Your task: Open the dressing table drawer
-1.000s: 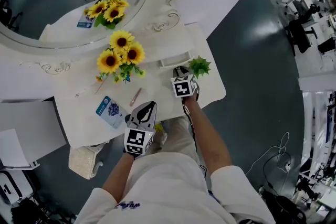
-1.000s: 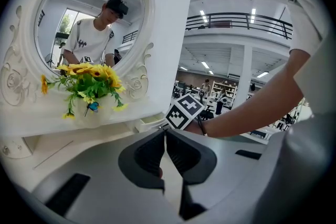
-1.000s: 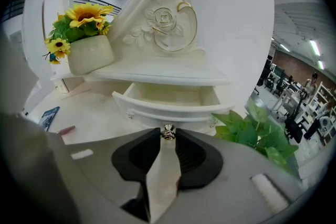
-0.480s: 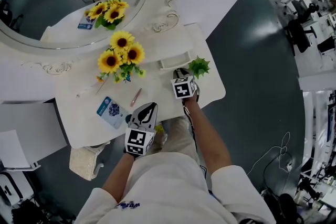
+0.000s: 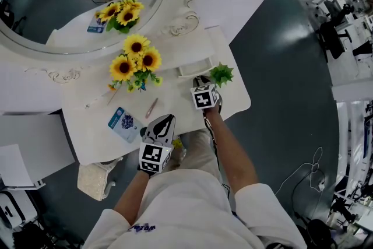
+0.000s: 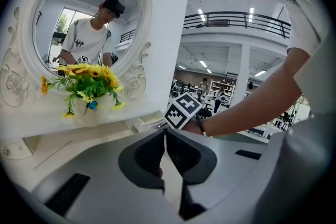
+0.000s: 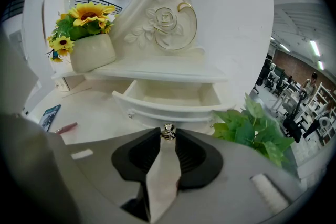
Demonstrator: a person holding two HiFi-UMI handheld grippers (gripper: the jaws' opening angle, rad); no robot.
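The small white drawer (image 5: pixel 192 67) under the mirror shelf of the dressing table (image 5: pixel 87 137) stands pulled out, and its inside (image 7: pixel 170 93) looks empty. My right gripper (image 5: pixel 200 78) is at the drawer's front. In the right gripper view its jaws (image 7: pixel 168 134) are shut on the drawer's small metal knob (image 7: pixel 168 130). My left gripper (image 5: pixel 165 120) hovers over the table's near edge, away from the drawer. In the left gripper view it (image 6: pixel 165 131) is shut with nothing between the jaws.
A pot of sunflowers (image 5: pixel 135 61) stands left of the drawer, and a green plant (image 5: pixel 221 74) right of it, close to my right gripper. A blue card (image 5: pixel 122 121) and a pink pen (image 5: pixel 151 107) lie on the tabletop. The round mirror (image 5: pixel 70 3) rises behind.
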